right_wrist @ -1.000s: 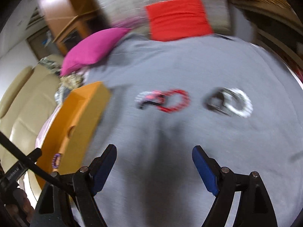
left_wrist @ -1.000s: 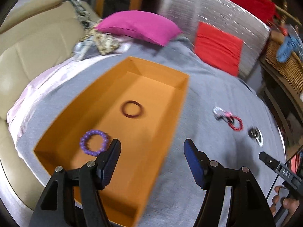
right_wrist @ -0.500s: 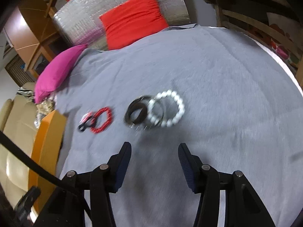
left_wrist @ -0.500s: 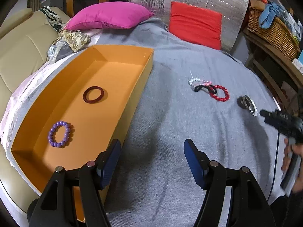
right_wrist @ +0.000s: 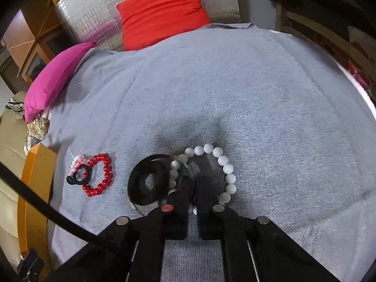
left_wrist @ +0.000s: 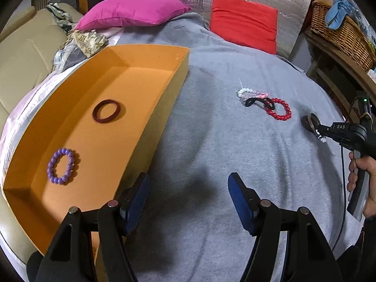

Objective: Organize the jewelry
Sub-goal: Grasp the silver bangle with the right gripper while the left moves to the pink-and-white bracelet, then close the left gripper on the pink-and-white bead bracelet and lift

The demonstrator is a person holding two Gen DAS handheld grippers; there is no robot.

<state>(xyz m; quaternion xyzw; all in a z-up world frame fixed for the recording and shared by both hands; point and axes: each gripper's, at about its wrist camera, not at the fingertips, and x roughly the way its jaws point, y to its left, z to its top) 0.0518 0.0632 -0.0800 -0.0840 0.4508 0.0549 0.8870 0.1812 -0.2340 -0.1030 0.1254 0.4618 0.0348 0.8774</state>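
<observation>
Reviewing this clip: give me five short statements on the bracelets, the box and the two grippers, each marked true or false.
1. The purple bracelet lies inside the orange box. True.
2. The red bracelet lies in the box. False: it lies on the grey blanket.
3. The right gripper is closed at the white bracelet. True.
4. The left gripper holds a bracelet. False: it is open and empty.
5. The box holds three bracelets. False: two, including a dark red ring.

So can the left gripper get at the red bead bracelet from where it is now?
Probably yes. The left gripper is open over bare grey blanket, nothing standing between it and the red bead bracelet. A black hair tie overlaps the bracelet and might come along.
</observation>
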